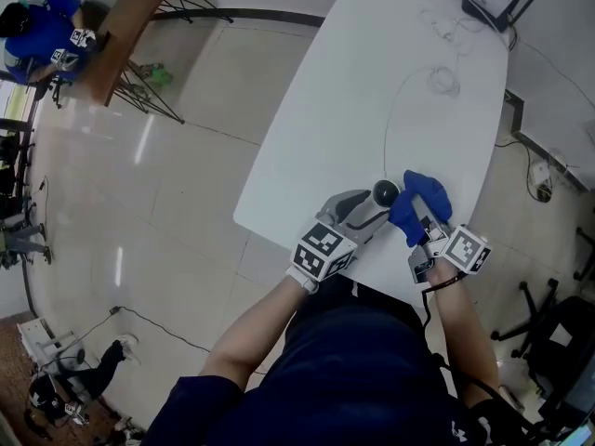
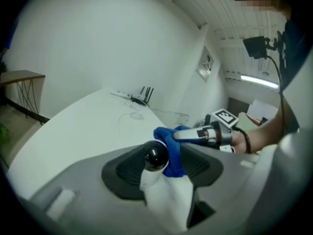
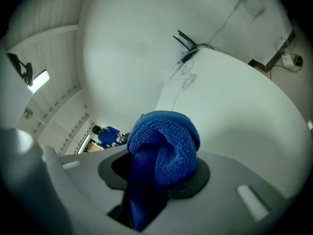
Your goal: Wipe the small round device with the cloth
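step: I judge wiping starts | left tongs [image 2: 165, 173] closed on device [image 2: 156, 155] | right tongs [image 3: 155, 173] closed on cloth [image 3: 164, 148], against device | next: rub round its head

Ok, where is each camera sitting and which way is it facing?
Head view: on the head, steeply down at the table; forearms, left gripper, right gripper show.
Left gripper view: on that gripper, along its fingers at the small round device between them.
Right gripper view: likewise, along its fingers at the cloth they clamp.
Shared: all show the cloth.
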Tool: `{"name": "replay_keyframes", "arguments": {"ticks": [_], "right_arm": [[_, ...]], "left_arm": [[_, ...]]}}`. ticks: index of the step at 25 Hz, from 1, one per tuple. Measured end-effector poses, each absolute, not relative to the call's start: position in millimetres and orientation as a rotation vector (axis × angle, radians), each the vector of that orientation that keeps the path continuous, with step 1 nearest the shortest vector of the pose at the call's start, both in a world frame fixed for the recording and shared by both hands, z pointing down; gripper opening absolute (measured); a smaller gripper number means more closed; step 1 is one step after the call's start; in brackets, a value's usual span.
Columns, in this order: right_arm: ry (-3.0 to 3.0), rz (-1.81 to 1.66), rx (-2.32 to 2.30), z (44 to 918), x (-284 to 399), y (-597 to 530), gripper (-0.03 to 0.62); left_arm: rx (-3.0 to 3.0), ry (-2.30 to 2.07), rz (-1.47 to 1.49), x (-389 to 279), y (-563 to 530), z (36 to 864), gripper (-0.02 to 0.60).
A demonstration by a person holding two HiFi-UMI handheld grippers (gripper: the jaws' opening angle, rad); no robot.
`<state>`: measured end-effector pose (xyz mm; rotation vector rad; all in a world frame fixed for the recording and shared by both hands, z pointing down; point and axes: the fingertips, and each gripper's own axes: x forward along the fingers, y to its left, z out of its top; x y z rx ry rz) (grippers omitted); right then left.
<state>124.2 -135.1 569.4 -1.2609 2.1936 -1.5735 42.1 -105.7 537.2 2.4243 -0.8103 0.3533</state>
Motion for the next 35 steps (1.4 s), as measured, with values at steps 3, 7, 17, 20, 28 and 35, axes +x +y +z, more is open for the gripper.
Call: {"name": "replay_keyframes", "arguments": {"ticks": [3, 7, 17, 20, 28, 35], "right_arm": [[2.195, -1.649, -1.274, 597.9, 127.5, -128.1, 0.158], [2.262, -1.682, -1.329, 625.1, 125.3, -128.1, 0.158], [2.455, -1.503, -1.538, 613.2, 142.3, -134.2, 0.16], [2.66, -1.198, -1.588, 568.4, 135.1, -136.1, 0.16], [3.445, -0.129, -1.498, 526.9, 61.6, -122.9, 0.16], [3.6, 0.135, -1.501, 535.7, 55.6, -118.2, 0.16]], "left_arm": [[2.408, -0.799, 0.386, 48.0, -103.4, 548.8, 0.225], [2.39, -0.812, 0.404, 47.3, -98.7, 555.0, 0.225], [2.403, -0.895, 0.349, 35.8, -76.3, 537.9, 0.225], [2.4, -0.924, 0.338, 27.6, -68.7, 534.3, 0.225], [2.407, -0.954, 0.349, 24.6, -55.7, 526.5, 0.224], [2.404, -0.948, 0.359, 22.8, -61.5, 530.4, 0.222]]}}
